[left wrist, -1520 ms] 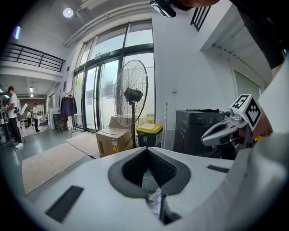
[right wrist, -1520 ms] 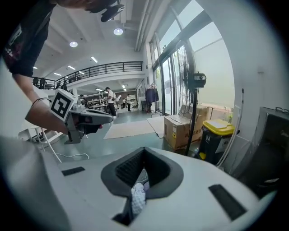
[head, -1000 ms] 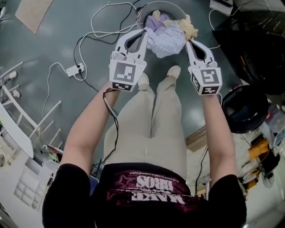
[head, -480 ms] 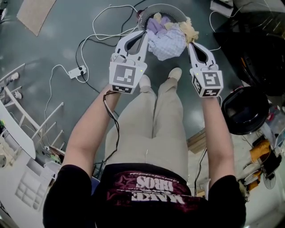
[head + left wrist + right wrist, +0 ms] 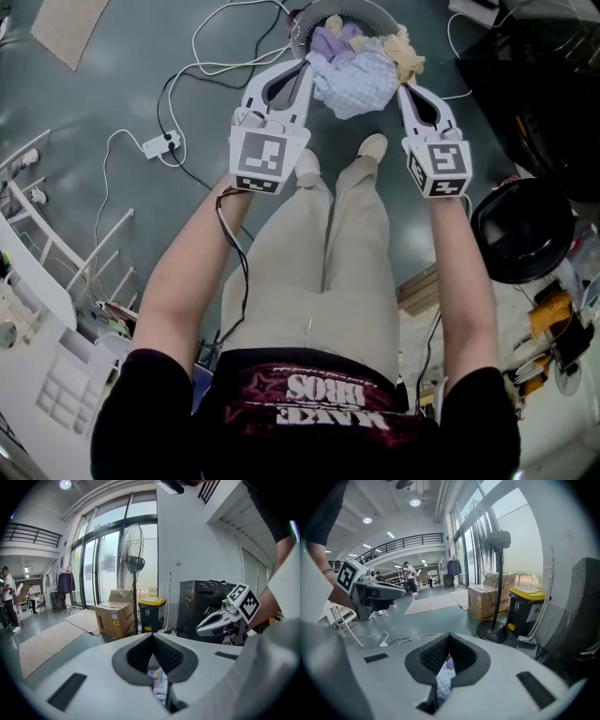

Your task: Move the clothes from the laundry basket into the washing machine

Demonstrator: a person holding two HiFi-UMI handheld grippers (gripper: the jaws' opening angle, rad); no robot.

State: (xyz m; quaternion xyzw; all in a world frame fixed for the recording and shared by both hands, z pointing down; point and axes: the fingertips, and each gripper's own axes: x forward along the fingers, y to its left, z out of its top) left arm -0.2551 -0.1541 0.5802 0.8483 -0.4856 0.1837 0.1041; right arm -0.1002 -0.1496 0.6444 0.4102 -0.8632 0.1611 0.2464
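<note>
A pale lilac checked cloth [image 5: 354,82] hangs between my two grippers, just above the round laundry basket [image 5: 302,26]. The basket holds purple and cream clothes [image 5: 330,39]. My left gripper [image 5: 307,64] is shut on the cloth's left side, and a strip of cloth [image 5: 159,691] shows between its pads. On the other side, my right gripper [image 5: 404,88] is shut on the cloth [image 5: 443,679]. A dark machine [image 5: 204,609] stands beyond the right gripper [image 5: 220,620] in the left gripper view.
White cables and a power strip [image 5: 155,145] lie on the grey floor left of the basket. A white rack [image 5: 56,262] stands at the left, a black round tub [image 5: 520,230] at the right. A standing fan [image 5: 133,564], a cardboard box [image 5: 115,618] and a yellow-lidded bin [image 5: 152,613] stand near the windows.
The right gripper has sunk slightly with the cloth still in it. The left gripper has stayed put. Both jaws remain shut on the cloth.
</note>
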